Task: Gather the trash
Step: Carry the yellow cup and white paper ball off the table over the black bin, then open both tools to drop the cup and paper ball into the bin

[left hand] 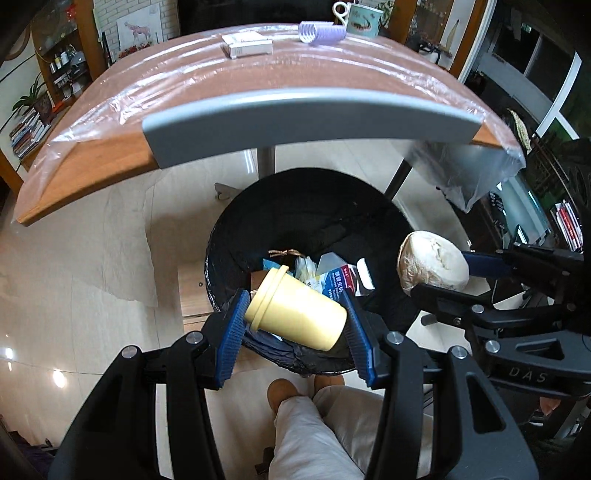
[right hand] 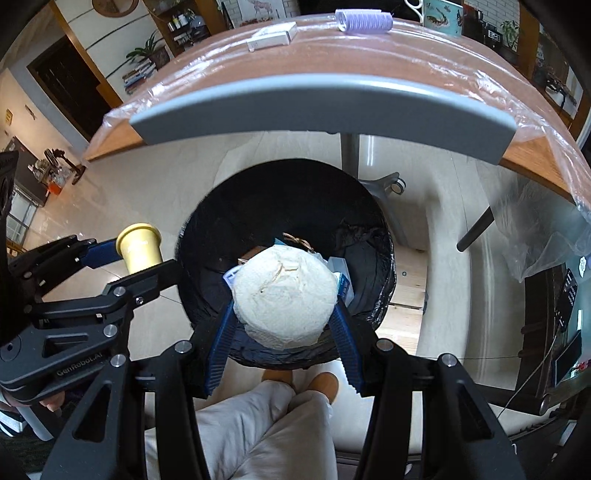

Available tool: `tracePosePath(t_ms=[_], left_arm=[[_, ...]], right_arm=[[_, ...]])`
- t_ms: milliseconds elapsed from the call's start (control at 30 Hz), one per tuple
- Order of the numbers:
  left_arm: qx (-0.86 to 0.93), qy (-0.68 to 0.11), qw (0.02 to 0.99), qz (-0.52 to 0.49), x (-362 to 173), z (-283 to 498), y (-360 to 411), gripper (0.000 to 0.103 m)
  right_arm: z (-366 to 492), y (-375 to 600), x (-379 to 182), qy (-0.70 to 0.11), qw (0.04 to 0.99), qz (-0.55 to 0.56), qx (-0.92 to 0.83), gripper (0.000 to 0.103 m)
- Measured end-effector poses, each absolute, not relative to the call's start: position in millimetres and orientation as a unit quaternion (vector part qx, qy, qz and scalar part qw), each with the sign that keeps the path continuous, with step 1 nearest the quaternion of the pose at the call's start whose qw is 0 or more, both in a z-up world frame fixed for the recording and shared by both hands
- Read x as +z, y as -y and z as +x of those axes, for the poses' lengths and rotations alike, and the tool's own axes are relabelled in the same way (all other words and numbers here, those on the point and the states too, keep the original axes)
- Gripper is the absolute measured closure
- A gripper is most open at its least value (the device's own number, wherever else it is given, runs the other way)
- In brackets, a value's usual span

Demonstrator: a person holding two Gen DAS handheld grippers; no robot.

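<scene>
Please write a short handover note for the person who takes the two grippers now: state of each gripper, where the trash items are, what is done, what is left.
Left gripper: shut on the yellow cup, held on its side above the near rim of the bin.
Right gripper: shut on the white paper wad, held above the bin opening.
Done: both items are lifted off the table; the bin, lined with a black bag, already holds some paper and packaging.
Left: open both grippers so cup and wad fall in. A white box, a purple roller and a mug remain on the table; whether they are trash I cannot tell.
</scene>
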State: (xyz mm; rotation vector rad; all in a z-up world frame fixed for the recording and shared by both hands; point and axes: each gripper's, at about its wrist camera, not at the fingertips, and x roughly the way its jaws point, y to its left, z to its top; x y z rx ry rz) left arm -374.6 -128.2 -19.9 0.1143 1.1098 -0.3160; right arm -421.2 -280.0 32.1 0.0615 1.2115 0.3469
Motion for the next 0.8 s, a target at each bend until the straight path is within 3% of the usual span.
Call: tracePosePath(t_ms=[800], left_arm=[[-0.144, -0.556, 0.813, 0.096, -57.7, -343.4, 138.3, 0.051]], right_arm=[[-388.0, 267.7, 9.8, -0.587, 0.796, -0.007, 0.15, 0.053]])
